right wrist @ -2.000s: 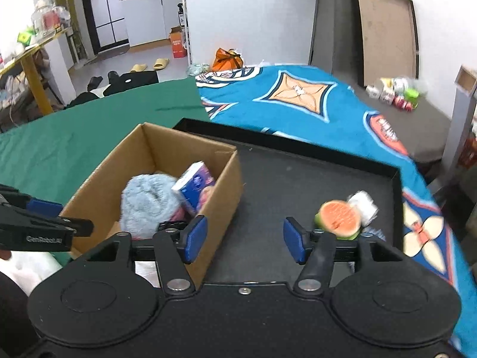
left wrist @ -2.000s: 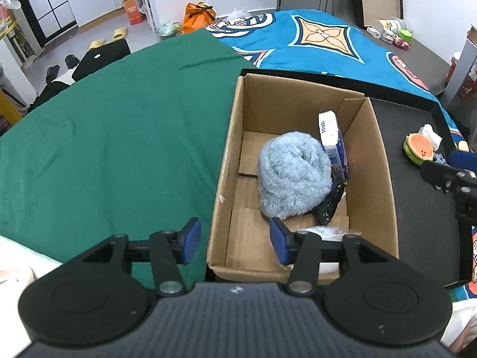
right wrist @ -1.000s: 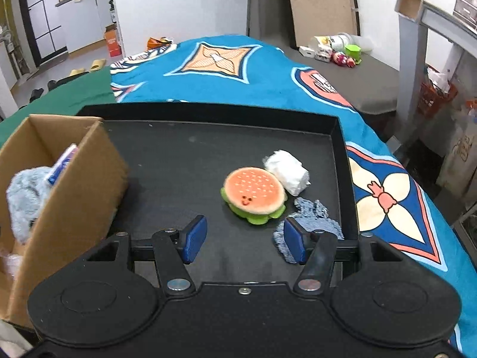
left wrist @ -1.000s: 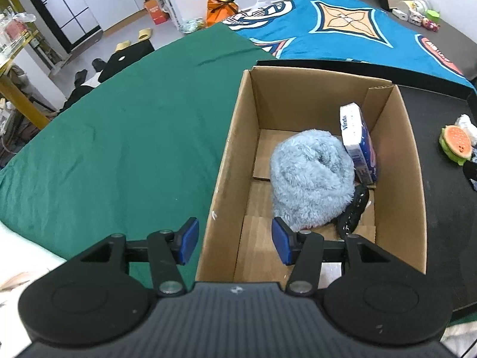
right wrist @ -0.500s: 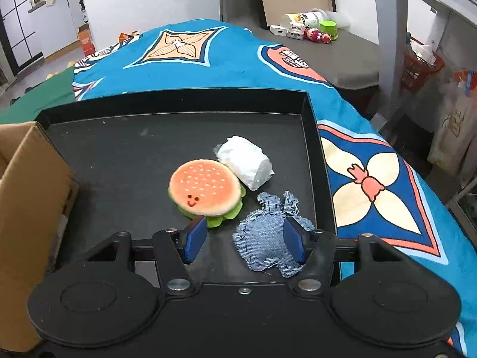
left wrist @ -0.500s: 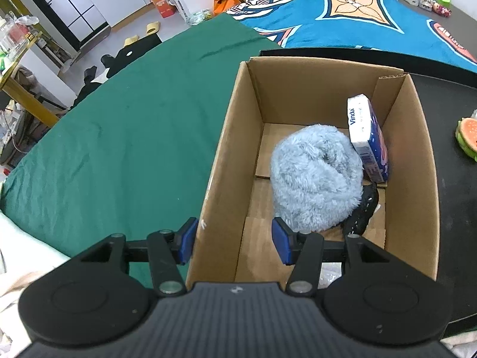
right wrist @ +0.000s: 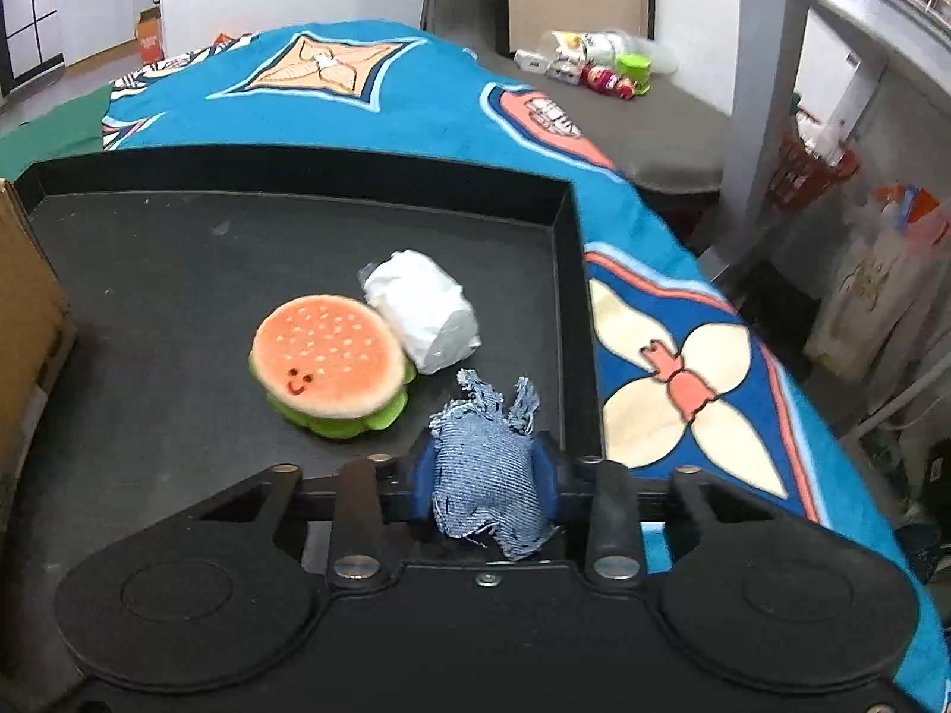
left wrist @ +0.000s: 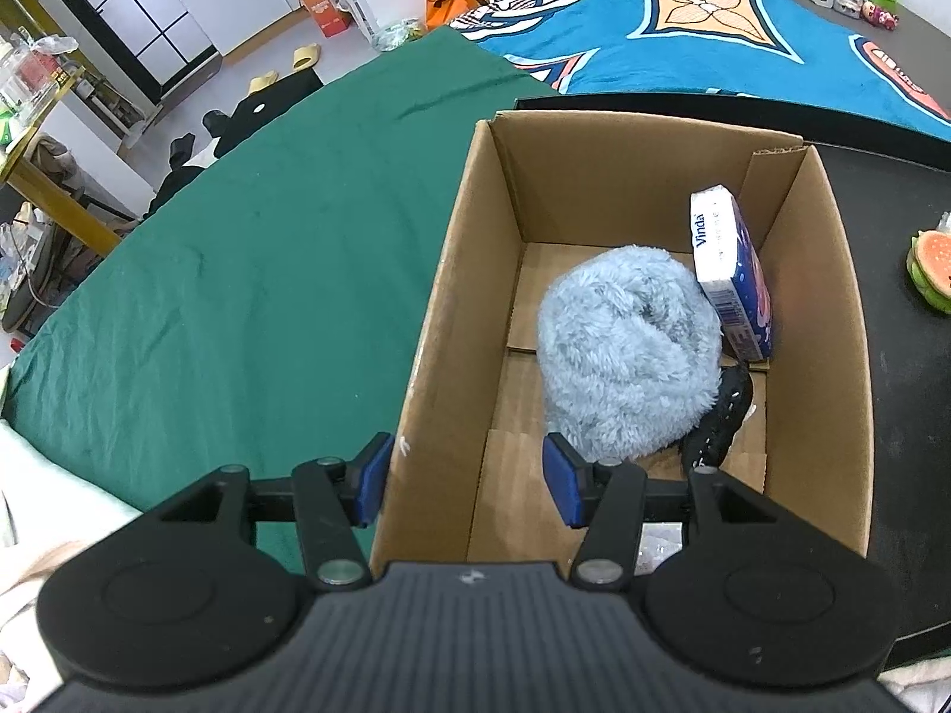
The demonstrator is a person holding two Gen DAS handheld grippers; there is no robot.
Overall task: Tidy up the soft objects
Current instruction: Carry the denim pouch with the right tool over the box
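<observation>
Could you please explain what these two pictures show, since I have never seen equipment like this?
There is no robot here: a person carries a hand-held gripper in each hand, and a small fisheye camera on each one looks forward along its two blue-padded fingers.

The left camera looks down into a cardboard box on a green cloth. Inside it are a fluffy blue bundle, a tissue pack and a dark item partly hidden beneath. The left hand-held gripper straddles the box's wall, open.

The right camera looks over a black tray holding a burger plush and a white wrapped roll. The right hand-held gripper has just been closing and now pinches a frayed denim piece.
</observation>
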